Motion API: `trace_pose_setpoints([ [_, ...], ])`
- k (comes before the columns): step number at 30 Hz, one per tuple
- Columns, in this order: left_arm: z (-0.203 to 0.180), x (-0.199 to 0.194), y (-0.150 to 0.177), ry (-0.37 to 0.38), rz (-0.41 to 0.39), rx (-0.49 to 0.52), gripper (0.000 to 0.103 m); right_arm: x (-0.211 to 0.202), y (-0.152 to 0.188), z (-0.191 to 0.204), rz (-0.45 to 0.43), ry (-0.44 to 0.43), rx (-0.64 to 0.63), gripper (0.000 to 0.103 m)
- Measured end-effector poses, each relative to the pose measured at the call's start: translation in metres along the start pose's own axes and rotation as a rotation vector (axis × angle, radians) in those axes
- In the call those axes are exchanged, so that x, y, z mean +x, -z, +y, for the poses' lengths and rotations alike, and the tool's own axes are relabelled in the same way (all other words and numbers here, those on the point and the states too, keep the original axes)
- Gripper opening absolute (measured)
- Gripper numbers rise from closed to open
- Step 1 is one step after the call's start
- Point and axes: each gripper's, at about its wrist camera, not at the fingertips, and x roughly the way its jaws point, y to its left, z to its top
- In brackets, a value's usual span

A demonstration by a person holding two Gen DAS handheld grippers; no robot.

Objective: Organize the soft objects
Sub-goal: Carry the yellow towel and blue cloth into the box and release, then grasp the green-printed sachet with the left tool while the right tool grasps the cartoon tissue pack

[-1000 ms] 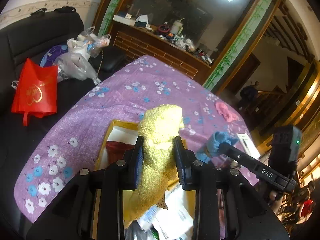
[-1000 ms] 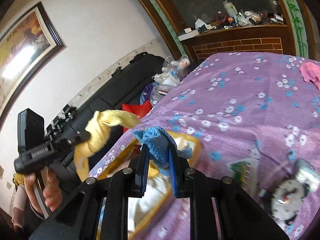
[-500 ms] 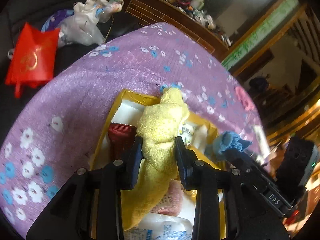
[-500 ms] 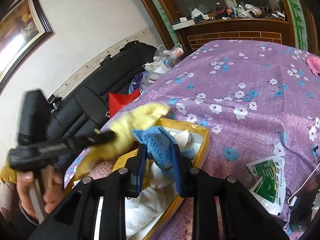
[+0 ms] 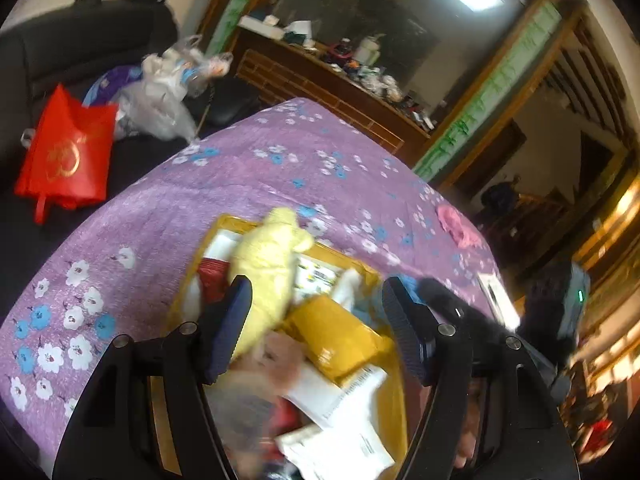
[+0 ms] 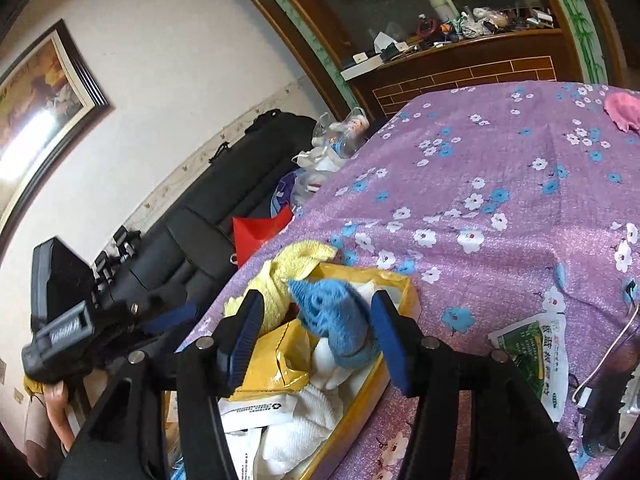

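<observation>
A yellow box (image 5: pixel 394 396) (image 6: pixel 408 286) sits on the purple flowered table, full of packets and cloths. My left gripper (image 5: pixel 316 328) is open above it; the yellow towel (image 5: pixel 266 268) lies loose against its left finger, draped over the box's far edge, and also shows in the right wrist view (image 6: pixel 280 276). My right gripper (image 6: pixel 316 334) is open over the box; the blue knitted cloth (image 6: pixel 336 320) rests between its fingers, leaning on the right one. A pink cloth (image 5: pixel 458 226) (image 6: pixel 622 110) lies far off on the table.
A green and white packet (image 6: pixel 536 348) lies on the table right of the box. A red bag (image 5: pixel 66 156) and plastic bags (image 5: pixel 164 92) sit on the black sofa to the left. A cluttered wooden counter (image 5: pixel 332 76) stands behind the table.
Both grippers have opened over the box. The yellow towel and the blue cloth have been let go and now rest in the box.
</observation>
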Motion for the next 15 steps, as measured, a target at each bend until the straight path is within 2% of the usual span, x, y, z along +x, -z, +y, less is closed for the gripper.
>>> trace_pose_setpoints([
  [6,-0.034,0.003,0.017,0.068,0.049,0.038,0.067,-0.011,-0.007,-0.001,0.007,-0.032,0.018,0.056],
  [10,-0.059,0.006,0.024,0.119,0.087,0.082,0.067,-0.053,-0.026,-0.006,0.012,-0.064,0.0,0.056],
  [12,-0.073,0.01,0.027,0.147,0.106,0.099,0.067,-0.082,-0.034,-0.016,-0.012,-0.014,-0.02,0.056],
  [15,-0.094,0.018,0.034,0.173,0.128,0.134,0.067,-0.128,-0.042,-0.055,-0.052,0.131,-0.018,0.059],
])
